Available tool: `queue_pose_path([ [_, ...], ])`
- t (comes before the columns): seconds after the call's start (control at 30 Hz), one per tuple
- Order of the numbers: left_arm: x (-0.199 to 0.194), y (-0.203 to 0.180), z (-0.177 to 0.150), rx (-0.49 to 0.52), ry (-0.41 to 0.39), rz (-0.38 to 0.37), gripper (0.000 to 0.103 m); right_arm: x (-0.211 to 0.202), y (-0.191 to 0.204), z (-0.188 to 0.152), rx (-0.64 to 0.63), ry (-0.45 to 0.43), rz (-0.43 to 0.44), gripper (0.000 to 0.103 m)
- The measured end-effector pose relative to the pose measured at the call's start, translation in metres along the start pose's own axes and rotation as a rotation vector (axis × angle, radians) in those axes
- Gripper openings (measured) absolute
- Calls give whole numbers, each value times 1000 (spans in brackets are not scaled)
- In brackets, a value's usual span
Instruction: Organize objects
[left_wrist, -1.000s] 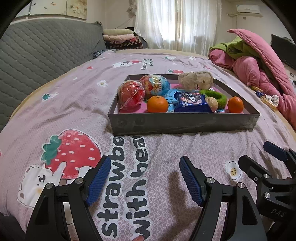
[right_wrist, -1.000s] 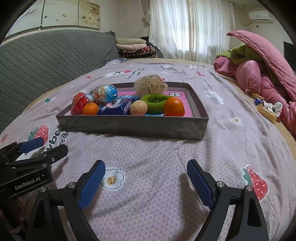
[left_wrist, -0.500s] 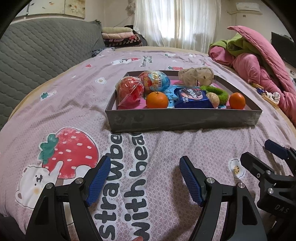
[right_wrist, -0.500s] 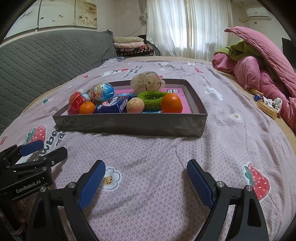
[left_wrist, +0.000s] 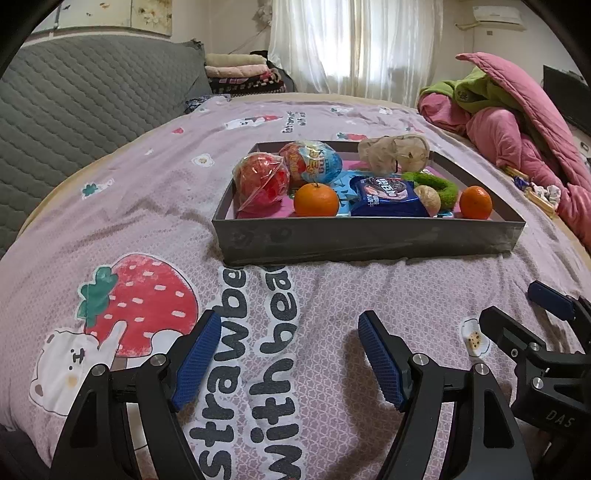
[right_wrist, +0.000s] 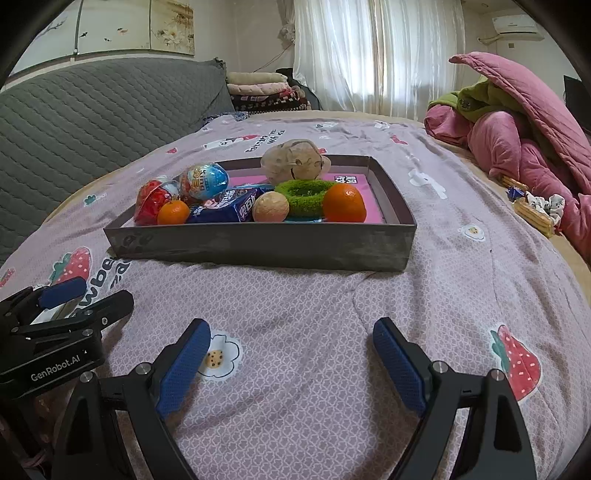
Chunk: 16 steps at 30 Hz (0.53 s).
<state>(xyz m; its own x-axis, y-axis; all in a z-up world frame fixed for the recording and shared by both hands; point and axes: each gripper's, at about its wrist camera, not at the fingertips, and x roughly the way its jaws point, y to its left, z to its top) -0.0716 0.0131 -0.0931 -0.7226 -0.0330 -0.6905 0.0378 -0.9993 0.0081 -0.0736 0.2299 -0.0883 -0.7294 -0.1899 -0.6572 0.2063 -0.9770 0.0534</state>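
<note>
The left gripper (left_wrist: 288, 354) hangs low over the bed (left_wrist: 155, 206), and its jaws stand wide apart with nothing between them. The right gripper (right_wrist: 291, 365) is the same: jaws spread, holding nothing, only the pink cover under them. Each gripper is seen at the edge of the other's view, so they are side by side, near but not touching.

Ahead of both pairs of jaws, well apart from them, a grey tray (left_wrist: 369, 240) lies on the bed. For the left jaws it sits ahead and a little to the right; for the right jaws it sits ahead and a little to the left.

In the tray, from the left jaws' view, a red wrapped ball (left_wrist: 260, 182) is at the near left corner, with a blue and red wrapped egg (left_wrist: 314, 162) just behind it. An orange (left_wrist: 316, 199) is beside a dark blue snack packet (left_wrist: 388, 197). A walnut (left_wrist: 428, 199) touches a green fuzzy ring (left_wrist: 441, 186). A second orange (left_wrist: 475, 202) is at the right end. A beige crumpled bag (left_wrist: 395, 151) is at the far side.

Far to the right of the jaws, a pink quilt (right_wrist: 517, 136) is piled up.
</note>
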Motion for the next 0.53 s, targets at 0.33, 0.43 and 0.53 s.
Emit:
queue_pose_path([
  [0.33, -2, -3, -1, 10, -11, 6, 78, 1, 0, 0, -3, -1, 1, 90],
  [0.43, -5, -4, -2, 12, -20, -10, 78, 1, -1, -1, -2, 1, 0, 90],
  [0.53, -5, -6, -1, 23, -19, -8, 78, 1, 0, -1, -4, 1, -1, 90],
])
